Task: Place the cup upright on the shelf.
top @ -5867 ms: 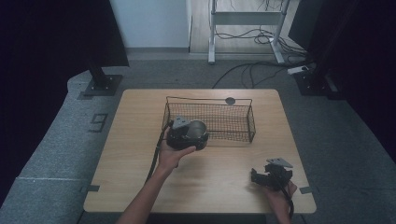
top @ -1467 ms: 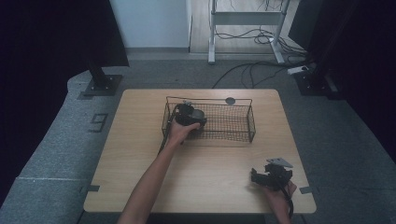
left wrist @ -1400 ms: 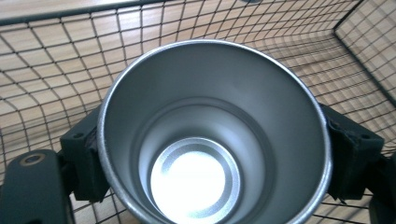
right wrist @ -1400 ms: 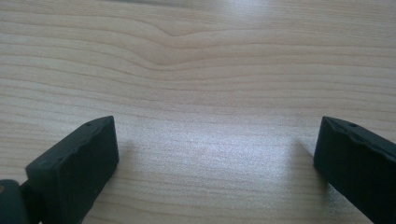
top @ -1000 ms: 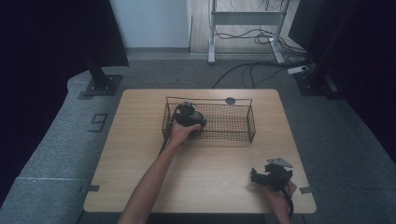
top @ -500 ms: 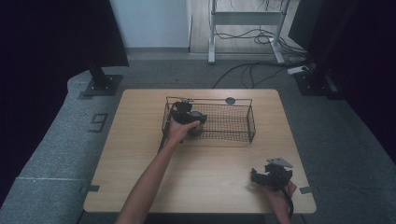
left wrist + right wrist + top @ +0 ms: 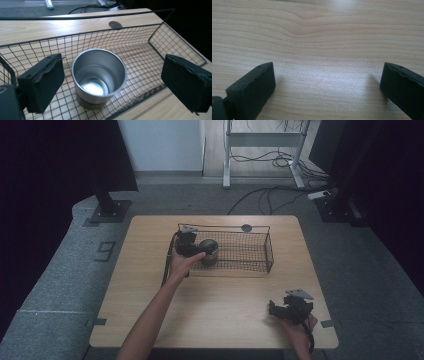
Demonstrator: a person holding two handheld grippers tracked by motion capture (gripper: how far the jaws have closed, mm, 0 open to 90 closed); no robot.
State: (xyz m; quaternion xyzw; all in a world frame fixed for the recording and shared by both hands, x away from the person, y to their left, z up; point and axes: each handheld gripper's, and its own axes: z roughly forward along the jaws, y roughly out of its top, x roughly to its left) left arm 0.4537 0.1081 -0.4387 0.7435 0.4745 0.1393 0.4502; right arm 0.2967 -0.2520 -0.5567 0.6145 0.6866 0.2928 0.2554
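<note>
A steel cup (image 7: 208,251) (image 7: 98,75) stands upright in the left end of a black wire basket (image 7: 250,231) (image 7: 155,40) on the wooden table (image 7: 225,320). My left gripper (image 7: 194,247) (image 7: 113,75) hovers just above and to the near left of the cup. It is open: its jaws have just been closing a little, their pads stand well clear on either side, and nothing is gripped between them. My right gripper (image 7: 273,308) (image 7: 327,90) rests open on the table near the front right corner, with bare wood between its pads.
A round hole (image 7: 246,227) (image 7: 115,24) sits in the tabletop behind the basket. The basket's right part is bare mesh. A cable (image 7: 166,262) trails from the left gripper over the table. Desk legs and floor cables (image 7: 260,195) lie beyond the far edge.
The left gripper has let go of the cup and drawn back up and left from the basket. The cup stays standing in the basket. The right hand has not moved.
</note>
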